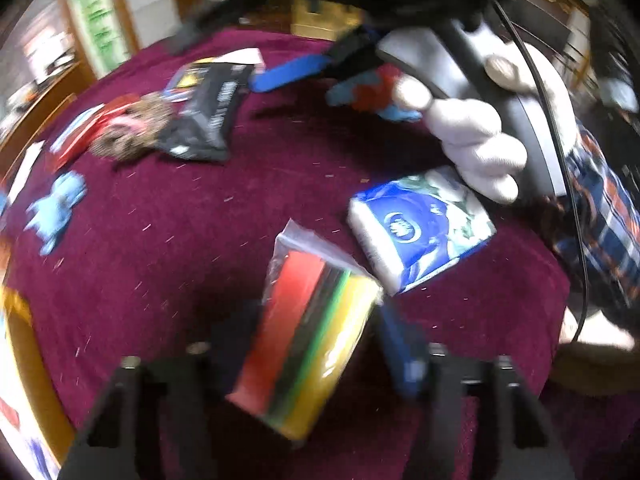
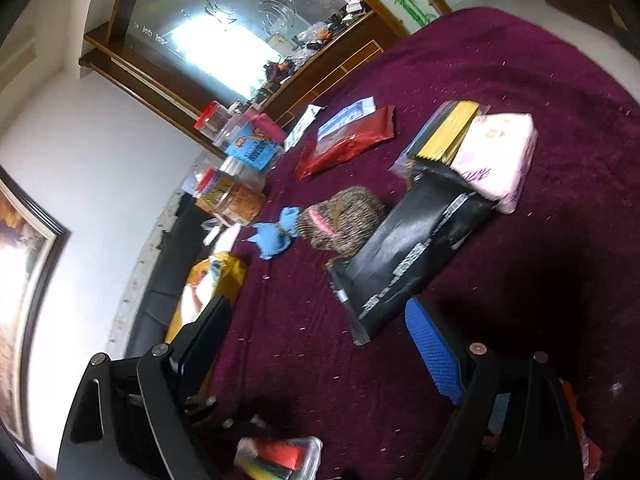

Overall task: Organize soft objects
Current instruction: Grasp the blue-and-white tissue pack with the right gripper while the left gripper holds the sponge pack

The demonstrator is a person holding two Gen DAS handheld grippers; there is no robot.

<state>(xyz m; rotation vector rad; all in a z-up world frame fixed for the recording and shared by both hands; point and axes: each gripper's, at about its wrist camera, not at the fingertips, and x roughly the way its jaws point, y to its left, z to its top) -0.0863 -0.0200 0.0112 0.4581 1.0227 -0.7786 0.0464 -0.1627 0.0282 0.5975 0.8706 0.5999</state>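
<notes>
My left gripper (image 1: 316,340) is shut on a clear pack of red, black, green and yellow sponges (image 1: 308,344), held above the maroon cloth (image 1: 180,240). A blue tissue pack (image 1: 420,228) lies just right of it. My right gripper (image 2: 320,332) is open and empty over the cloth; it also shows in the left wrist view (image 1: 320,76), held by a white-gloved hand (image 1: 476,148). Ahead of it lie a black pouch (image 2: 408,256), a brown knitted hat (image 2: 344,220), a blue glove (image 2: 276,236), a pink tissue pack (image 2: 500,156) and a yellow-black pack (image 2: 444,132).
Plastic jars (image 2: 236,196) and a blue box (image 2: 256,152) stand at the cloth's left edge. A red pouch (image 2: 348,144) lies beyond the hat. A yellow bag (image 2: 212,280) sits by the left edge. A small red and blue toy (image 1: 376,96) lies under the right gripper.
</notes>
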